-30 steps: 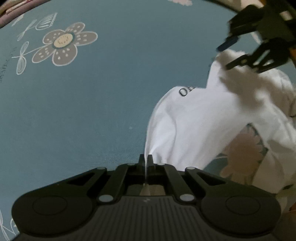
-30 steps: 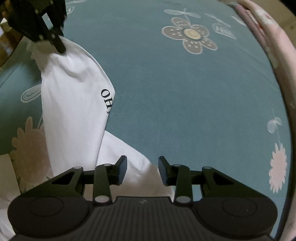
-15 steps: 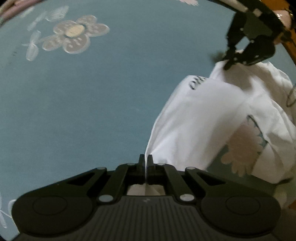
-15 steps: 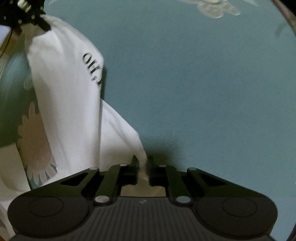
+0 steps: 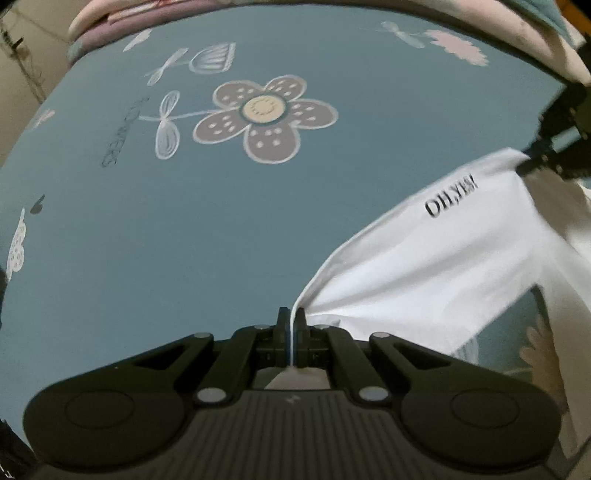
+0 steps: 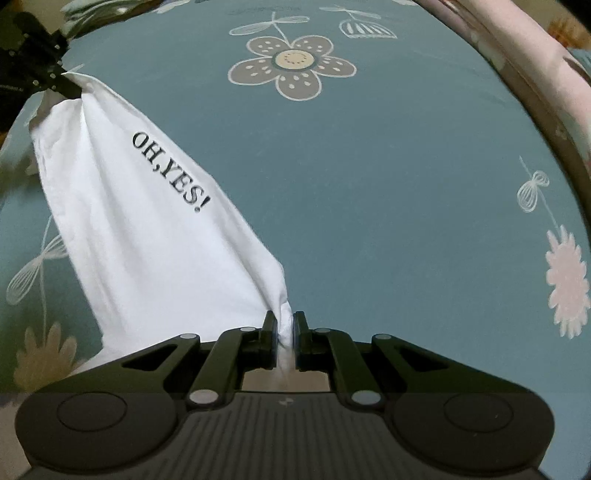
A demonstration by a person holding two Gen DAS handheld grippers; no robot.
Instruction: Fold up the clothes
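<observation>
A white T-shirt (image 5: 436, 258) with black lettering hangs stretched between both grippers above a teal flowered bedsheet (image 5: 184, 229). My left gripper (image 5: 291, 317) is shut on a thin edge of the shirt. In the left wrist view the right gripper (image 5: 535, 162) shows at the far right, pinching the other corner. In the right wrist view the T-shirt (image 6: 147, 229) reads "OH,YES!" and my right gripper (image 6: 284, 323) is shut on a bunched corner of it. The left gripper (image 6: 70, 88) holds the far corner at the upper left. The shirt's lower part drops out of view.
The bedsheet (image 6: 406, 203) carries a large grey flower print (image 6: 291, 62) and pale pink flowers (image 6: 567, 280). A pink bedding roll (image 6: 517, 48) borders the sheet at the upper right. In the left wrist view pink and lilac bedding (image 5: 122, 18) lies along the far edge.
The right gripper went from open beside the cloth to shut on the shirt's corner. Both grippers then drew apart and lifted, pulling the shirt taut so more of the lettering shows.
</observation>
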